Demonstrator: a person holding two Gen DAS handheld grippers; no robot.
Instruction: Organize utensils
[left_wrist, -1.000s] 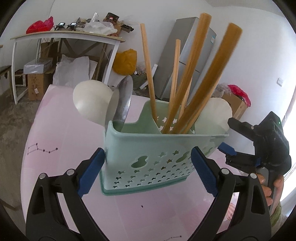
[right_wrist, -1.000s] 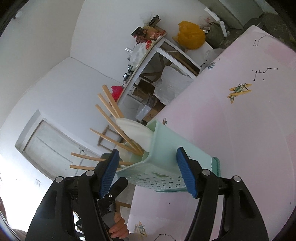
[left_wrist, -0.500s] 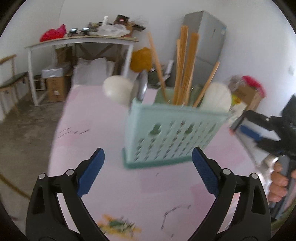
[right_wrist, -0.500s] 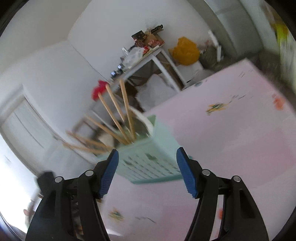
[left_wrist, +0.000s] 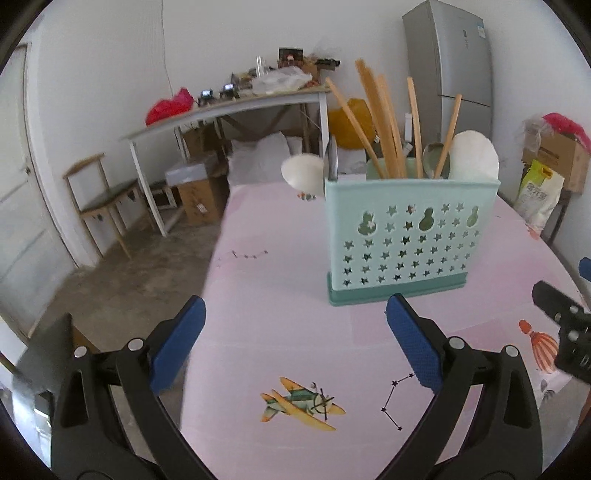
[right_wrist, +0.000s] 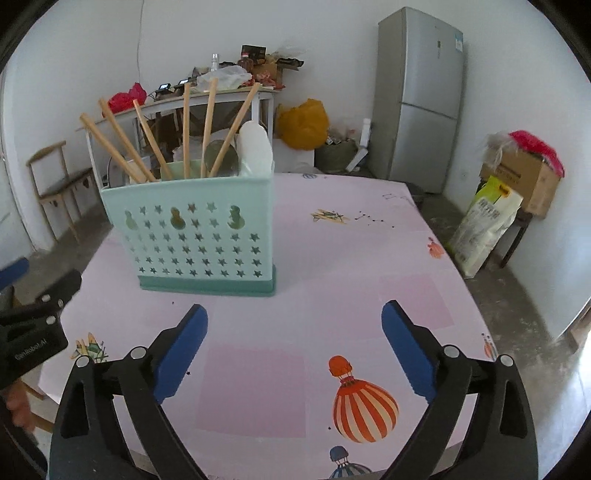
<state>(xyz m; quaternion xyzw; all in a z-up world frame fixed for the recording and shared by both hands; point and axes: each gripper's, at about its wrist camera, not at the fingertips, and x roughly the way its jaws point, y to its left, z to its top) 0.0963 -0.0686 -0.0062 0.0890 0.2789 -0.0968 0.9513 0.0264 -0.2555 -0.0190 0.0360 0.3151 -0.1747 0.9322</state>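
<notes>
On the black body of the left tool (right_wrist: 35, 325), seen at the left edge of the right wrist view, we read white lettering that looks like "GenRobot.AI". The refrigerator (right_wrist: 421, 96) against the back wall carries a small blue label near its top, and the white and yellow sack (right_wrist: 484, 229) on the floor bears print, but both are too small for us to read.

Our left tool (left_wrist: 295, 343) has its blue pads (left_wrist: 177, 347) spread wide apart, with only the pink patterned table (left_wrist: 280, 295) between them; they touch nothing. Our right tool (right_wrist: 293, 347) is opening, its jaws already wide, and nothing lies between its blue pads (right_wrist: 406, 347) either; beneath it we see a printed red and white hot-air balloon (right_wrist: 364, 406) on the table cover.

The mint green utensil holder (left_wrist: 406, 240), punched with stars and gourd shapes, stands upright on the table, just beyond both tools and free of them. In it we see wooden chopsticks (left_wrist: 384, 125) leaning at different angles, a white spoon (left_wrist: 474, 157) at its right end, a metal spoon (left_wrist: 330, 162) at its left end, and another white spoon (left_wrist: 303, 173) jutting out to the left.

Behind stand a cluttered white side table (left_wrist: 229, 107), a wooden chair (left_wrist: 103, 192) and a cardboard box (right_wrist: 524, 181).
</notes>
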